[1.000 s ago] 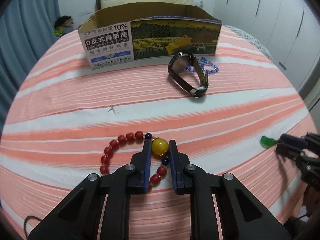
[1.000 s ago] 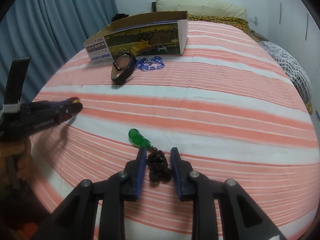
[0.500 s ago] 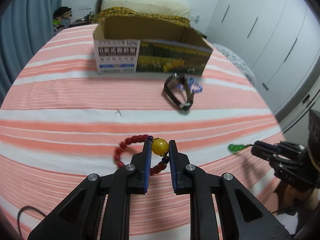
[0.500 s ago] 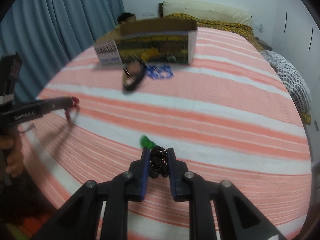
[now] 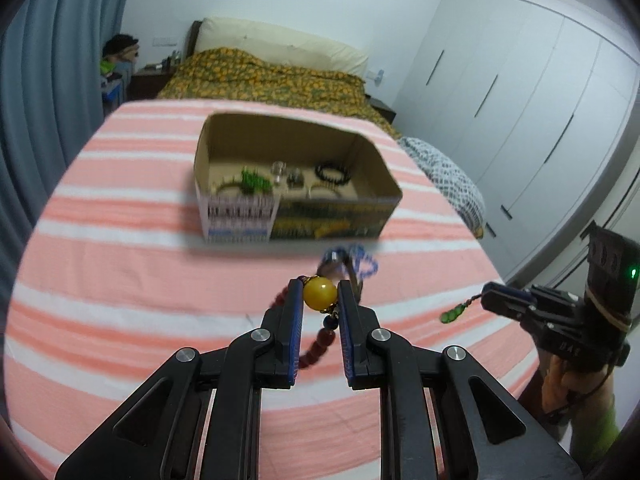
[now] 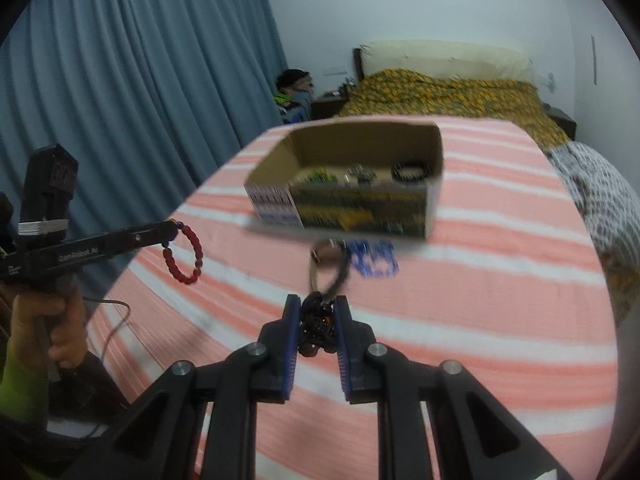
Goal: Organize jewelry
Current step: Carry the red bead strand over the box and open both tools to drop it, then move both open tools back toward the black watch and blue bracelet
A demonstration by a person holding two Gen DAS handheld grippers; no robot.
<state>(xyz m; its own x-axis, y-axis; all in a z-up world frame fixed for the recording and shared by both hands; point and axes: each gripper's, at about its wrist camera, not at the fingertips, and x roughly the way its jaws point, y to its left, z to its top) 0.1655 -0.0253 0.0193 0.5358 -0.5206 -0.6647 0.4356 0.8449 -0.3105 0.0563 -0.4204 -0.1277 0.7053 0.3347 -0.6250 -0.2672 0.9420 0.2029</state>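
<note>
Left gripper [image 5: 320, 294] pinching red bead bracelet [image 6: 185, 254]; right gripper [image 6: 317, 312] clamping dark cord pendant [image 6: 317, 326].

Two tools [image 5: 320, 298] [image 6: 316, 312], one cardboard box [image 5: 296, 216], one red bead bracelet [image 6: 185, 255], one watch [image 6: 326, 266], one blue bracelet [image 6: 374, 262]

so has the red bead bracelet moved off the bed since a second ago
Yes. The red bead bracelet, clamped in the left gripper, now hangs clear above the striped bedspread it was lying on.
</note>
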